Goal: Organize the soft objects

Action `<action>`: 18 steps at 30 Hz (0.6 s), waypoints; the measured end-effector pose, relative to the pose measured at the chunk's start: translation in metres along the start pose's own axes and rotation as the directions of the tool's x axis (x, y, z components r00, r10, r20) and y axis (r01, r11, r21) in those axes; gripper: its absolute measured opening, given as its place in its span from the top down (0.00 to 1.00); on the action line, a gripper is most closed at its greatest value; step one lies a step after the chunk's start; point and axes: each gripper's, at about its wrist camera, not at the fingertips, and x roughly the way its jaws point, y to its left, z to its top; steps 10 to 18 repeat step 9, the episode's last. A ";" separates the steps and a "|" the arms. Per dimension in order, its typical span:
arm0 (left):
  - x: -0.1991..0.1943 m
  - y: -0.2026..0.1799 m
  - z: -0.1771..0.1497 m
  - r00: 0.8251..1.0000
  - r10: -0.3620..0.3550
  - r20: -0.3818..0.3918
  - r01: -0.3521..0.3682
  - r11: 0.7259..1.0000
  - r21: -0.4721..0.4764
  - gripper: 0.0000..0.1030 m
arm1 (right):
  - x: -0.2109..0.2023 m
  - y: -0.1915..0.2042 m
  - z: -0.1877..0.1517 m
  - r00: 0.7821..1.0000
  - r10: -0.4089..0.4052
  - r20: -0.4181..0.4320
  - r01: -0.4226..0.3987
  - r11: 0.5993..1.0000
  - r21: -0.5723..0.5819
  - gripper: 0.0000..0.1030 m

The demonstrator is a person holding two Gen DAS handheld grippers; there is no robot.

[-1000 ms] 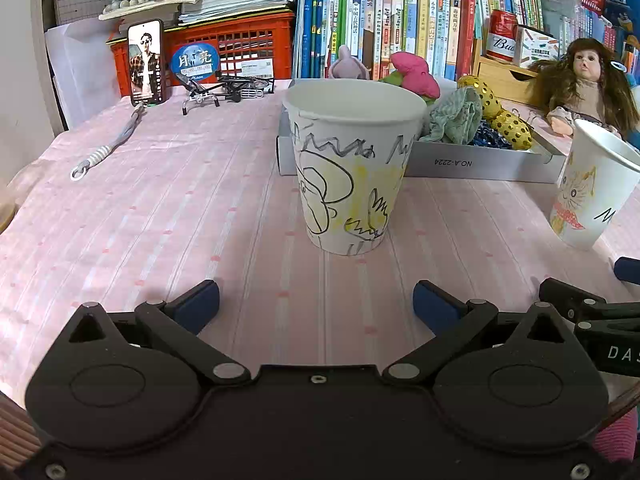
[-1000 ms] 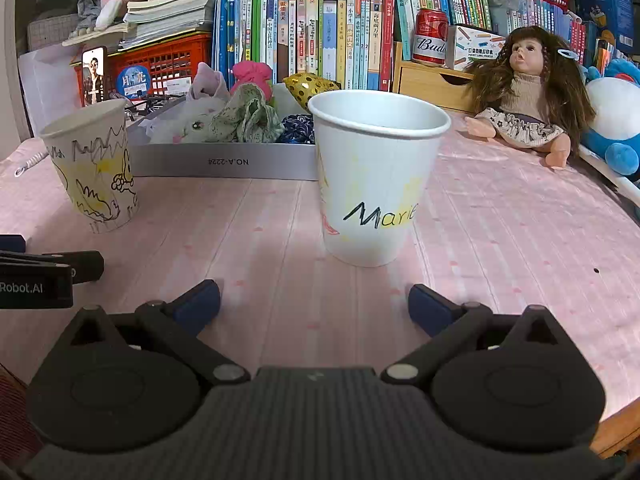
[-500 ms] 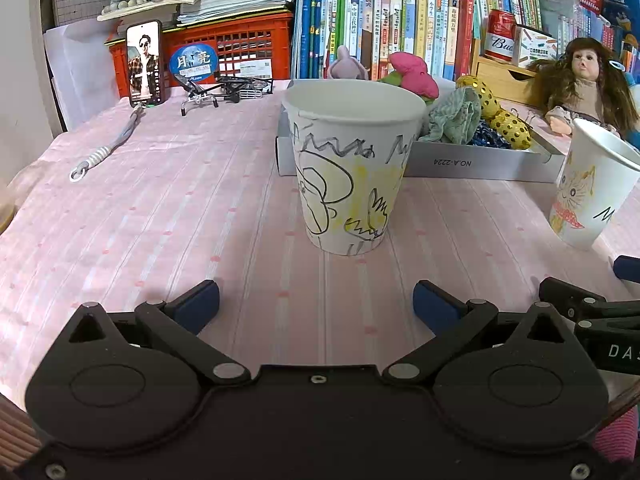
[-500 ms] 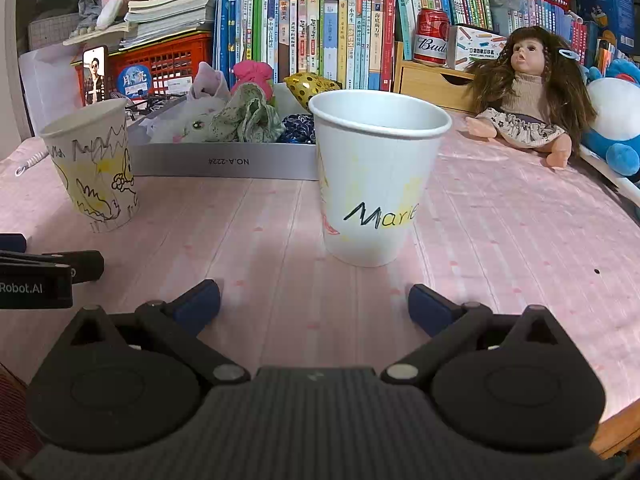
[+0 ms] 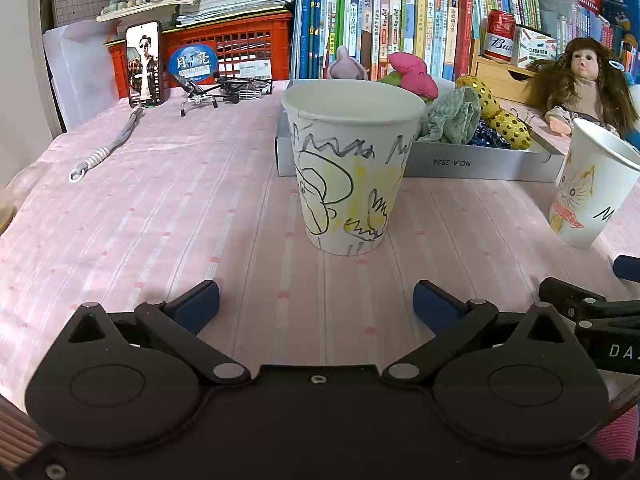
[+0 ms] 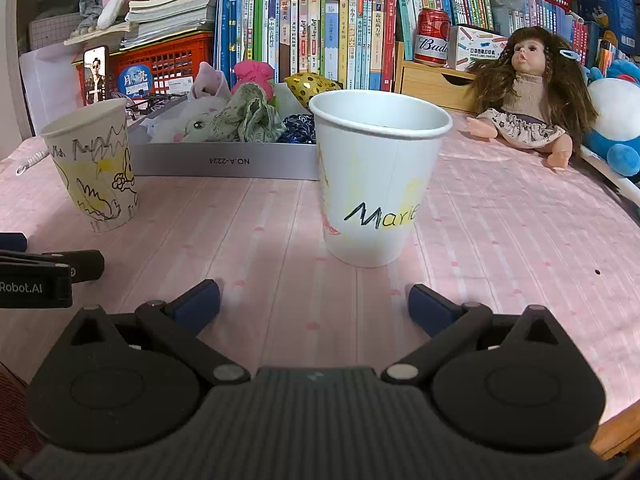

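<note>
Both the left claw [image 5: 316, 300] and the right claw [image 6: 314, 300] are wide open and hold nothing, the soft cloth toys [image 6: 244, 120] lie in the grey cardboard box [image 6: 224, 162], and reaching past the light white paper cup with scribbles [image 5: 350, 168] in front of that box could knock it over.

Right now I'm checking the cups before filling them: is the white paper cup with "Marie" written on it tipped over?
No, the white paper cup marked "Marie" stands upright on the pink tablecloth, rim up.

Soft toys and cloth pouches [image 6: 244, 120] lie heaped in the grey tray [image 6: 224, 164] behind 2 upright paper cups [image 6: 380, 184].
</note>
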 end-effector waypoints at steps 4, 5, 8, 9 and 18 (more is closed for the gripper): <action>0.001 0.000 0.000 1.000 -0.002 0.003 0.002 1.000 0.003 0.00 | 0.000 0.000 0.000 1.000 0.000 0.001 0.000 1.000 0.000 0.00; 0.001 0.000 0.001 1.000 -0.002 0.004 0.002 1.000 0.003 0.00 | 0.000 0.000 0.000 1.000 0.000 0.001 0.000 1.000 0.000 0.00; 0.001 0.001 0.001 1.000 -0.004 0.005 0.004 1.000 0.006 0.00 | 0.000 0.000 0.000 1.000 0.001 0.000 -0.001 1.000 0.000 0.00; 0.001 0.001 0.001 1.000 -0.005 0.005 0.005 1.000 0.008 0.00 | 0.000 0.000 0.000 1.000 0.001 0.001 -0.001 1.000 0.000 0.00; 0.001 0.001 0.001 1.000 -0.005 0.005 0.005 1.000 0.008 0.00 | 0.000 0.000 0.000 1.000 0.001 0.001 -0.001 1.000 0.000 0.00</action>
